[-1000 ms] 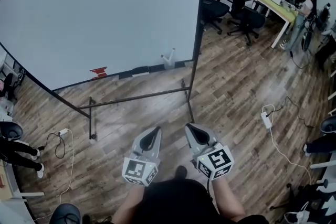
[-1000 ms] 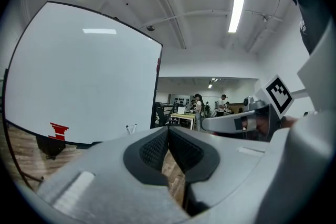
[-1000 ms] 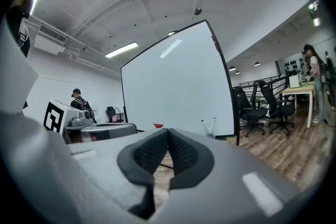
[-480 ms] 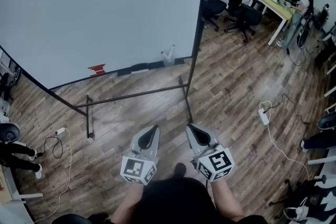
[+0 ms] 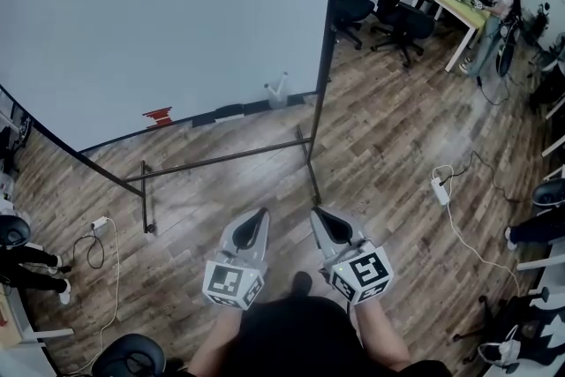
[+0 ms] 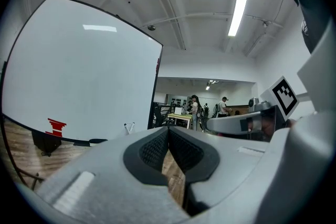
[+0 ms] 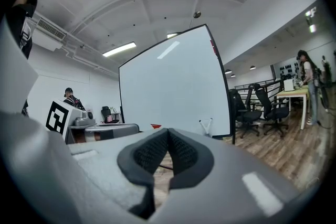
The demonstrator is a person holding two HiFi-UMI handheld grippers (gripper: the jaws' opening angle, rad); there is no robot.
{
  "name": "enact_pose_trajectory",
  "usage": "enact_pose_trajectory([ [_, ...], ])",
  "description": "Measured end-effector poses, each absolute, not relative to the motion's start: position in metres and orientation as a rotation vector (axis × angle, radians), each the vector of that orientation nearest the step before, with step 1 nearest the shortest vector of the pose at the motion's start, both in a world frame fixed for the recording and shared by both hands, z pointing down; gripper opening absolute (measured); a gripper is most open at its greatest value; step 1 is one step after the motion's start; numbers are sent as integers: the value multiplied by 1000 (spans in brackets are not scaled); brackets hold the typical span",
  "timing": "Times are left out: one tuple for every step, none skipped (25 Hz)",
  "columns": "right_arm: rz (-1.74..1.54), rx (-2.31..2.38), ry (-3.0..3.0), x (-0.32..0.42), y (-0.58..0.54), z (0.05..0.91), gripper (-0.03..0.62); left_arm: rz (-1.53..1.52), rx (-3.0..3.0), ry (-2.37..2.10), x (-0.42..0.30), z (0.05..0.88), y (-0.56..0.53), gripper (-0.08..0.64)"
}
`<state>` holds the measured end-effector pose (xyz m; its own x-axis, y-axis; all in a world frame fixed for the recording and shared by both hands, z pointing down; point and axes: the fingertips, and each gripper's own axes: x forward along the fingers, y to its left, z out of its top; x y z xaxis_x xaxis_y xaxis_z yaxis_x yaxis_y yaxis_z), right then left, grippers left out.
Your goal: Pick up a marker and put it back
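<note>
Stillness since a second ago: left gripper [image 5: 256,221] and right gripper [image 5: 322,221], jaws pressed together, empty; whiteboard [image 5: 177,22] at twelve o'clock, well apart. Pickup not begun.

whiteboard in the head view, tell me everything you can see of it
The whiteboard is large, upright and blank, its pale surface showing only light glare. A thin dark frame edges it, and dark metal legs with a crossbar stand it on the wood floor. Along its bottom ledge sit a red item, a dark flat item and a pale V-shaped item. Nothing else touches it.
</note>
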<state>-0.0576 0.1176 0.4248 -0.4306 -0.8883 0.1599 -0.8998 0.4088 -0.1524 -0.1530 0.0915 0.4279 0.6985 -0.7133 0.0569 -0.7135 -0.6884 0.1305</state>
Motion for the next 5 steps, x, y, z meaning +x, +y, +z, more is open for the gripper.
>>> enact_pose_trajectory([
  [333,1646,-2593,-56,118,424,3,2,2763,-1168,-151,427,92,11],
  [333,1646,-2595,-54,119,422,3,3,2762,-1170,-149,425,93,11],
  [333,1646,-2597,-51,120,420,3,3,2762,-1171,-147,424,93,11],
  [333,1647,-2599,-48,120,418,3,4,2762,-1172,-143,422,94,11],
  [333,1648,-2601,-44,121,416,3,6,2762,-1172,-140,421,94,11],
])
